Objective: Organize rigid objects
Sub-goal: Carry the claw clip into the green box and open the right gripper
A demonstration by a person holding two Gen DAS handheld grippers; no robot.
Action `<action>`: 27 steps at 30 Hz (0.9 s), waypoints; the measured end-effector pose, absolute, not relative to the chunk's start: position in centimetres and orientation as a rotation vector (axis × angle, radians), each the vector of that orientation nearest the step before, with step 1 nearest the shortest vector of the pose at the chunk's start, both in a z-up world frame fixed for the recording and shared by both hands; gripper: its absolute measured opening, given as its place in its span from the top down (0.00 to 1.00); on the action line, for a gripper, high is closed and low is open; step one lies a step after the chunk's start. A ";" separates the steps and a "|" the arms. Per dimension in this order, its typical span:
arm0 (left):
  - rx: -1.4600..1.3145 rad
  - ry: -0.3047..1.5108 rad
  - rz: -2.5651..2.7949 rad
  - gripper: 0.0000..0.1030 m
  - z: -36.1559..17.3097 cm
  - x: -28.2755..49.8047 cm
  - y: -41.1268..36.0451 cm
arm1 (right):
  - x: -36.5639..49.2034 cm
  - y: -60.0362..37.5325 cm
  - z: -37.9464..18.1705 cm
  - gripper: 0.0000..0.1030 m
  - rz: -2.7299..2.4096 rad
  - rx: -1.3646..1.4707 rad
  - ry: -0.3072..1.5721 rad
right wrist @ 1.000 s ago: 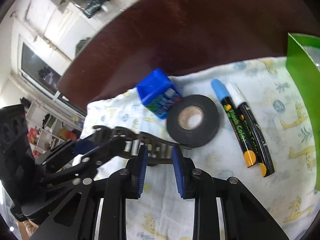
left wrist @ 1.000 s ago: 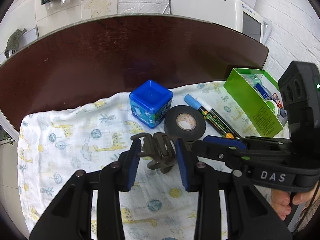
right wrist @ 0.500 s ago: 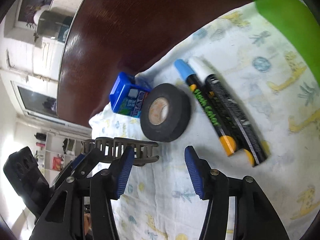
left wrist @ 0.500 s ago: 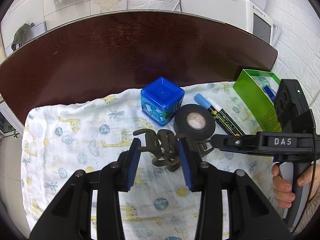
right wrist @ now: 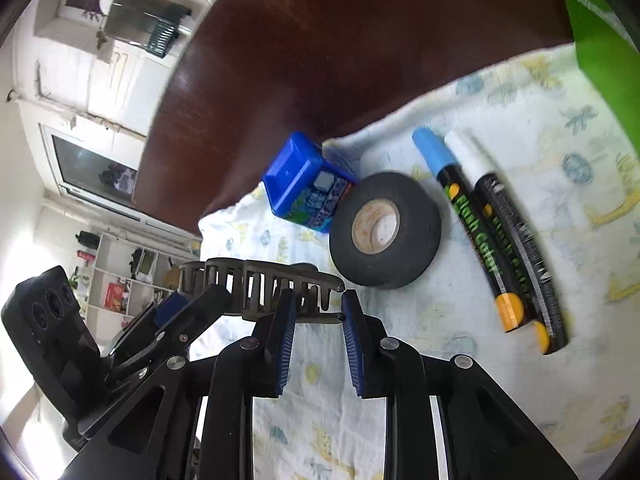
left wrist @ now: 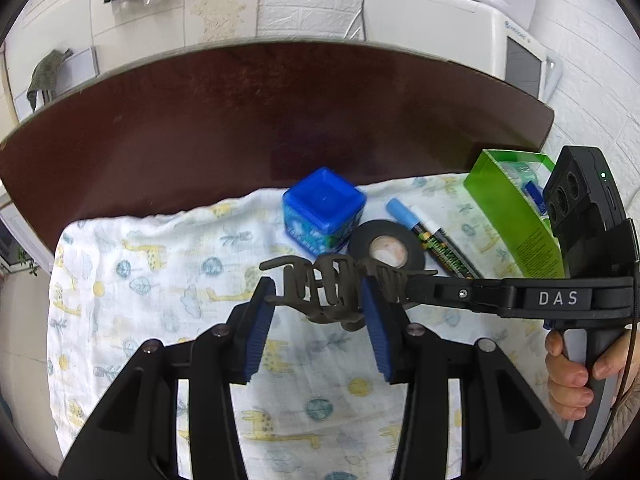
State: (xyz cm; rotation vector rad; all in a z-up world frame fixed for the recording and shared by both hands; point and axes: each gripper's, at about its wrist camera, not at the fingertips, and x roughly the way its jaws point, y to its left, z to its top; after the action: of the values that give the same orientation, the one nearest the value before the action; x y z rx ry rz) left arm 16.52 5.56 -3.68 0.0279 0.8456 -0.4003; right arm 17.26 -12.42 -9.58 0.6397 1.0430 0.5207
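Observation:
A dark brown hair claw clip (left wrist: pixel 320 286) is held above the giraffe-print cloth (left wrist: pixel 152 264). My left gripper (left wrist: pixel 318 300) has its blue pads on either side of the clip's middle. My right gripper (right wrist: pixel 316 308) reaches in from the right and its pads close on the clip's end (right wrist: pixel 308 300). On the cloth lie a blue cube box (left wrist: pixel 323 210), a black tape roll (left wrist: pixel 386 246) and two chalk markers (left wrist: pixel 430 236). They also show in the right wrist view: the box (right wrist: pixel 306 182), the tape roll (right wrist: pixel 386 230), the markers (right wrist: pixel 492 232).
A green open box (left wrist: pixel 514 210) with items inside stands at the cloth's right edge; its wall shows in the right wrist view (right wrist: pixel 604 56). The dark wooden table (left wrist: pixel 260 120) extends behind. A white appliance (left wrist: pixel 460 28) stands beyond the table's far right.
The right gripper opened and drew back, then came back in and closed on the clip's end. The left gripper kept the clip and lifted it slightly.

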 end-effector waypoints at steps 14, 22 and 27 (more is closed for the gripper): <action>0.111 0.716 -0.660 0.58 3.4 16.0 -8.5 | 11.5 -27.2 -3.3 0.76 0.385 0.679 0.723; 0.229 0.690 -0.845 0.57 4.7 16.7 -21.8 | 8.1 -38.5 -3.2 0.75 0.179 0.728 0.614; 0.272 0.723 -0.946 0.56 3.9 18.4 -29.6 | 7.2 -43.6 -4.4 0.75 0.017 0.766 0.563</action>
State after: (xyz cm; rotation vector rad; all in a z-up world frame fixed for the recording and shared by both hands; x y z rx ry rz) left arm 18.41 -29.63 3.91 0.2721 0.7228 -0.9460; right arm 7.23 -43.57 -4.42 0.7655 0.5633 0.0167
